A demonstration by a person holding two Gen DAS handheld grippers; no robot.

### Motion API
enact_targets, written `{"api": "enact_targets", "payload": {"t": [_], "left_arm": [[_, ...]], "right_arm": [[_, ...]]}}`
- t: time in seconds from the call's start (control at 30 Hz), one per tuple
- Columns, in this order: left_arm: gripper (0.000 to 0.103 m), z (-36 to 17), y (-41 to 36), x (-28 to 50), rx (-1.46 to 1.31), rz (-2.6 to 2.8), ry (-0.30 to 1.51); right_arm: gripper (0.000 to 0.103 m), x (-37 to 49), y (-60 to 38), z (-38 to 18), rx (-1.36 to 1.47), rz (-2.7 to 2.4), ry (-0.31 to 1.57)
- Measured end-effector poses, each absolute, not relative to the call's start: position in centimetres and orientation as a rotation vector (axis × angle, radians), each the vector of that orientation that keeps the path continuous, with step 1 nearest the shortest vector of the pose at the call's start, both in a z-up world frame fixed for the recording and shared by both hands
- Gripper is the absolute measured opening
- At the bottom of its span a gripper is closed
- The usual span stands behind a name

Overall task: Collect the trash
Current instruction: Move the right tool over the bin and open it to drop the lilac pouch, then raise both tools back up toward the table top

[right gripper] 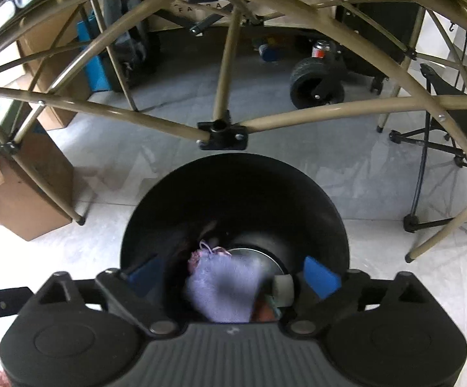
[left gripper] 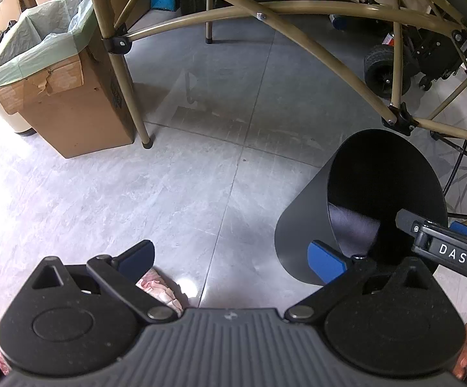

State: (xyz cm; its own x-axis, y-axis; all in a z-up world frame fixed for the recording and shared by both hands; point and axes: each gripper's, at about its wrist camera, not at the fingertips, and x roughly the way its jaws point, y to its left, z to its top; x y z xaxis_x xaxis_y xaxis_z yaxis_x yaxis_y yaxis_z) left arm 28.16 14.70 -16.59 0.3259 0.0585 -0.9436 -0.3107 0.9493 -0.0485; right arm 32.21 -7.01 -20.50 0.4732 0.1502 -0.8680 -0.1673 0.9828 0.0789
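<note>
**Both jaws wide, purple cloth in the bin**

Jaws on both grippers stand wide apart, and neither pair presses on anything. Right gripper (right gripper: 233, 277) points steeply down into the mouth of the black bin (right gripper: 330, 193), its blue pads (right gripper: 320, 275) spread to either side of the opening. Between them, inside the bin and free of both pads, is a soft purple cloth (right gripper: 223, 287) — blurred, so whether it rests or is dropping I cannot tell. Beside it on the right lie a small pale roll (right gripper: 281, 287) and something reddish, too dim to name. A round shiny bottom shows deeper in the bin.

Left gripper (left gripper: 231, 259) hangs over the grey tiled floor (left gripper: 201, 177) with nothing between its blue pads. Just under its left finger a pink crumpled wrapper (left gripper: 159, 287) lies on the floor, partly hidden by the gripper body. From this view the bin (left gripper: 304, 225) stands to the right, tilted toward the camera, with the right gripper's finger (left gripper: 407, 219) reaching over its rim.

Farther back, a cardboard box (left gripper: 72, 113) lined with a pale green bag stands at the left, beside a leg of the tan tube frame (left gripper: 297, 13). A black wheel (left gripper: 384, 71) sits behind the frame at the right.
</note>
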Motion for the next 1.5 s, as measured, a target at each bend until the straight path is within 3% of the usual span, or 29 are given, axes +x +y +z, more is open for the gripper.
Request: {"api": "enact_targets", "payload": {"t": [0.77, 1.5], "left_arm": [[0.103, -15.0, 14.1, 27.6, -0.219, 0.220, 1.152], [0.103, -6.3, 11.4, 25.7, -0.225, 0.143, 0.838]], "right_arm": [[0.103, 30.8, -8.1, -18.5, 0.004, 0.237, 1.041], [0.103, 25.4, -12.8, -6.4, 0.110, 0.330, 0.706]]}}
